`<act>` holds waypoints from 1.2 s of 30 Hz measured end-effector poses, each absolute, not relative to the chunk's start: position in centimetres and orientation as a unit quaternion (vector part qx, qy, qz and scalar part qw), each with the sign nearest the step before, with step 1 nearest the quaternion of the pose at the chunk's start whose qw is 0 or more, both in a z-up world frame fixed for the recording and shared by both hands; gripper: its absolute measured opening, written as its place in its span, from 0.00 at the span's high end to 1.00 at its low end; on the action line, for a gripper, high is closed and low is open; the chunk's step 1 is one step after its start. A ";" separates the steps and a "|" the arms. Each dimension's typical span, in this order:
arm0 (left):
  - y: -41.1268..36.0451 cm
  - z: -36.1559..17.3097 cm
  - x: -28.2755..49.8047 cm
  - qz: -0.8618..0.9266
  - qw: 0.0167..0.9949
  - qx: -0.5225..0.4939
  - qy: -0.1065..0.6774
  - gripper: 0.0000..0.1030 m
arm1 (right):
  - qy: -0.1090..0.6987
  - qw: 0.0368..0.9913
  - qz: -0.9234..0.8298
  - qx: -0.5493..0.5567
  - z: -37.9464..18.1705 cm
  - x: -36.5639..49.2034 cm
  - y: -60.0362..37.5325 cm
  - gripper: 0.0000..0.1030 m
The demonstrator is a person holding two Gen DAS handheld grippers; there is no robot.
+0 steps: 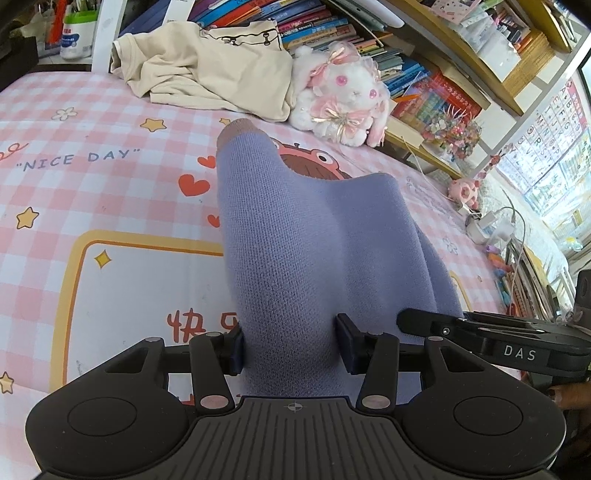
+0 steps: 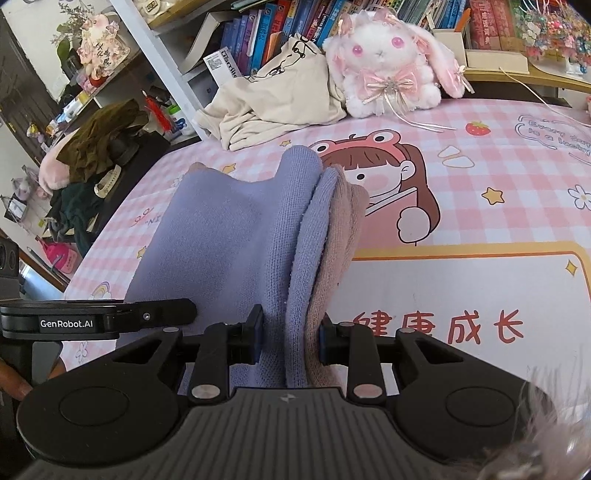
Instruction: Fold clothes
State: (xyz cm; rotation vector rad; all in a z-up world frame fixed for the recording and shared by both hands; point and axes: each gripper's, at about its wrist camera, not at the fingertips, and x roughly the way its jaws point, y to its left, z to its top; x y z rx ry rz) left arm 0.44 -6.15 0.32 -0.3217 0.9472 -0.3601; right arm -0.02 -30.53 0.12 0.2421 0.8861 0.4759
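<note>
A lavender knitted garment point(image 1: 295, 236) with a brown-pink trim hangs doubled over between both grippers, lifted above the pink checked bed sheet point(image 1: 92, 192). My left gripper point(image 1: 291, 347) is shut on a thick fold of it. My right gripper point(image 2: 290, 341) is shut on its layered edge point(image 2: 295, 258), where lavender and brown-pink layers show side by side. The two grippers are close together; the right one point(image 1: 480, 332) shows at the right edge of the left wrist view, the left one point(image 2: 92, 319) at the left of the right wrist view.
A crumpled cream garment point(image 1: 207, 66) point(image 2: 280, 99) and a white-pink plush rabbit point(image 1: 347, 96) point(image 2: 391, 62) lie at the far edge of the bed, against bookshelves point(image 1: 332, 26). Chargers and cables point(image 1: 491, 225) lie at the bed's right side. A chair with dark clothes point(image 2: 96, 147) stands left.
</note>
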 end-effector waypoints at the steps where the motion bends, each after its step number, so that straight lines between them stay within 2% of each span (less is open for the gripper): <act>1: -6.2 0.4 0.4 -0.172 0.863 -0.152 0.451 0.55 | 0.422 0.870 0.228 0.115 0.2 0.0 -30.5 0.75; 13: -5.4 1.4 1.9 -0.169 0.871 -0.154 0.434 0.55 | 0.411 0.875 0.236 0.103 1.2 1.7 -29.8 0.75; 36: -2.2 1.1 11.9 -0.171 0.865 -0.163 0.443 0.55 | 0.426 0.867 0.223 0.129 0.9 11.6 -27.0 0.75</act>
